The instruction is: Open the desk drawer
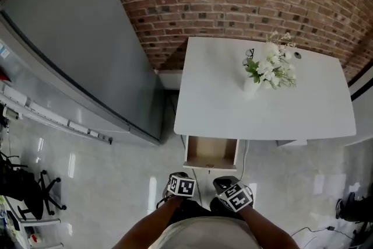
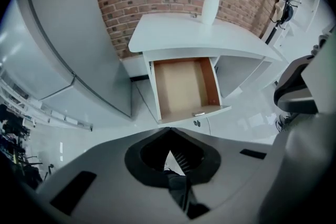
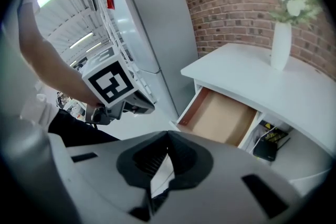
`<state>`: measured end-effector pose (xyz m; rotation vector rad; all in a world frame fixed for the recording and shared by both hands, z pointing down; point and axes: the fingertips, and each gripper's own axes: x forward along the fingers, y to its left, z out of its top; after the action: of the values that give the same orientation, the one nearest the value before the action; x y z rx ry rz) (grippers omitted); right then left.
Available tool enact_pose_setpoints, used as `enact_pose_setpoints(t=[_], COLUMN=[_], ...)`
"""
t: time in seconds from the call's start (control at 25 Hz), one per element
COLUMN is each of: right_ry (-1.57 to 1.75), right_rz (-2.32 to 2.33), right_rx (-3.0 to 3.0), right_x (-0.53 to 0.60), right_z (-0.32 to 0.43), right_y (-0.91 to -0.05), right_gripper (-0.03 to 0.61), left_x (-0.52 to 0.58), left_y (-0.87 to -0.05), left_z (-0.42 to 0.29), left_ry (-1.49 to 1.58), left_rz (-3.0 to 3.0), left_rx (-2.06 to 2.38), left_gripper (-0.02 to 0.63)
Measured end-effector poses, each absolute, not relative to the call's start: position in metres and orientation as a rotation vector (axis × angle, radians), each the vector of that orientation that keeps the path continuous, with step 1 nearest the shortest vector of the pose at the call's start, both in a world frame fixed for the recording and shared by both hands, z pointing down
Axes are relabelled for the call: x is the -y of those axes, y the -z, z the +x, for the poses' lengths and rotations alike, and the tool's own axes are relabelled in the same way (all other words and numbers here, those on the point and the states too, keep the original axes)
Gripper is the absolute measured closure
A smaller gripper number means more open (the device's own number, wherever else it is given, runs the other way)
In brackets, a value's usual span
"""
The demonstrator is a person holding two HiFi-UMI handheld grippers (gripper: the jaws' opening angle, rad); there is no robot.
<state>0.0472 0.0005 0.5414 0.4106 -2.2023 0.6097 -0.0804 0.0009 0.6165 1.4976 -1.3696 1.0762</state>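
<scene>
The white desk (image 1: 233, 111) stands against a brick wall, and its drawer (image 1: 211, 152) is pulled out, showing a bare brown bottom. In the left gripper view the drawer (image 2: 184, 86) lies ahead and below, with a small metal handle (image 2: 198, 113) on its front. My left gripper (image 2: 169, 132) is shut with nothing in it and hangs well back from the drawer. My right gripper (image 3: 168, 137) is also shut and holds nothing; the drawer (image 3: 223, 118) lies beyond it. In the head view both grippers, left (image 1: 179, 181) and right (image 1: 227, 186), sit close to my body.
A white vase of flowers (image 1: 256, 81) stands on the desk's far right. A tall grey cabinet (image 1: 76, 49) stands left of the desk. A black box with cables (image 3: 265, 148) sits under the desk. A black chair base (image 1: 26, 186) is at far left.
</scene>
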Motion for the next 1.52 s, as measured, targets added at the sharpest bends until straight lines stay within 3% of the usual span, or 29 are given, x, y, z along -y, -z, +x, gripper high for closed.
enact_pose_setpoints(t=[0.76, 1.52], right_ry=[-0.664, -0.753], right_rz=[0.641, 0.808], right_rx=[2.323, 2.232], right_x=[0.036, 0.013], right_z=[0.053, 0.043], right_y=[-0.486, -0.489], right_gripper=[0.563, 0.563], left_x=[0.042, 0.03], left_y=[-0.53, -0.534], left_z=[-0.069, -0.091], left_ry=[-0.828, -0.75], left_rz=[1.597, 1.604], left_rx=[1.476, 1.432], left_gripper=[0.607, 0.607])
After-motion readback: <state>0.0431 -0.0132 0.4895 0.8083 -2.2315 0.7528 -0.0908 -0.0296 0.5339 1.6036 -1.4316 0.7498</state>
